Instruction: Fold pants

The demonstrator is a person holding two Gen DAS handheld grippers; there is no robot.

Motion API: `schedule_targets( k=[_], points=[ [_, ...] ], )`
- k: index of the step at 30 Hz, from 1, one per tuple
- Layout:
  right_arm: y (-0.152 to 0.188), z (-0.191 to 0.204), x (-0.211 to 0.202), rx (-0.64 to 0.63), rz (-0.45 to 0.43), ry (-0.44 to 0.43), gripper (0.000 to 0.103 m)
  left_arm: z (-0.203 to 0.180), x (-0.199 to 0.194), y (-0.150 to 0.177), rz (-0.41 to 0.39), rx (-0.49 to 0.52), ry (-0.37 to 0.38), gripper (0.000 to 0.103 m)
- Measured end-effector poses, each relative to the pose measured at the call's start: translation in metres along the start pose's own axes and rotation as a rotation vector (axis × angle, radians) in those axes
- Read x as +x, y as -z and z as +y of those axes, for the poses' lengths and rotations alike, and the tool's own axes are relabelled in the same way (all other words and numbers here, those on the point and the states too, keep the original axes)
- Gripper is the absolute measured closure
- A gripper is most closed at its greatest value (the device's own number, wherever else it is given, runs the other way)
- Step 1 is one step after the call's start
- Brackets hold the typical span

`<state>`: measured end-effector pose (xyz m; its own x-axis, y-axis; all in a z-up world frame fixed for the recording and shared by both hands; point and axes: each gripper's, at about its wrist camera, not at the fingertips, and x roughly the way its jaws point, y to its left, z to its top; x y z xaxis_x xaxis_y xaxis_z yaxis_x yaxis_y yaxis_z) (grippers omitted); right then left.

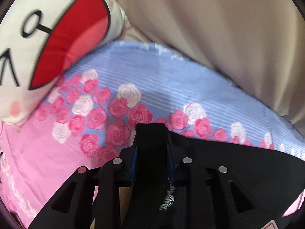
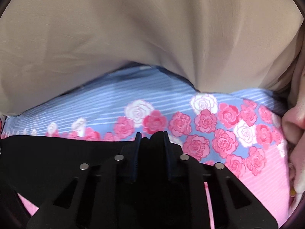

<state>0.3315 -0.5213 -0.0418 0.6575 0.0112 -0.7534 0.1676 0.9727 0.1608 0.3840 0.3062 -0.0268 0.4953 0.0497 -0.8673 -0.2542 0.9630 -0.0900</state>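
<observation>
Pants [image 1: 219, 164] of black cloth hang pinched in both the left gripper [image 1: 150, 133] and right gripper [image 2: 151, 139], fingers clenched on the edge above the rose-print bedsheet [image 2: 209, 126]. Keeping both grips level and taut should lay the fold square.

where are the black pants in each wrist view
Left wrist: black pants at bottom centre and right, pinched in the left gripper.
Right wrist: black pants at bottom left and centre, pinched in the right gripper.
Shared landmark: rose-print sheet.
</observation>
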Motion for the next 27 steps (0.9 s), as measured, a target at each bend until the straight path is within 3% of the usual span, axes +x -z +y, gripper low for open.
schedule_targets(
  k=[4, 8, 14, 21, 27],
  points=[
    [0.002, 0.012, -0.056, -0.019, -0.088, -0.039, 0.085, 0.004, -0.051, 0.012, -0.067, -0.016, 0.047, 0.081],
    [0.013, 0.014, -0.123, -0.057, -0.179, -0.096, 0.085, 0.002, -0.113, 0.034, -0.152, 0.033, 0.1, 0.081],
    [0.064, 0.008, -0.204, -0.105, -0.254, -0.135, 0.085, 0.014, -0.183, 0.094, -0.229, 0.085, 0.151, 0.081],
    [0.155, -0.025, -0.22, -0.083, -0.179, -0.121, 0.085, 0.06, -0.2, 0.188, -0.177, 0.091, 0.138, 0.081],
    [0.208, -0.045, -0.205, -0.025, -0.126, -0.117, 0.085, 0.087, -0.169, 0.255, -0.057, 0.083, 0.054, 0.08]
  ],
)
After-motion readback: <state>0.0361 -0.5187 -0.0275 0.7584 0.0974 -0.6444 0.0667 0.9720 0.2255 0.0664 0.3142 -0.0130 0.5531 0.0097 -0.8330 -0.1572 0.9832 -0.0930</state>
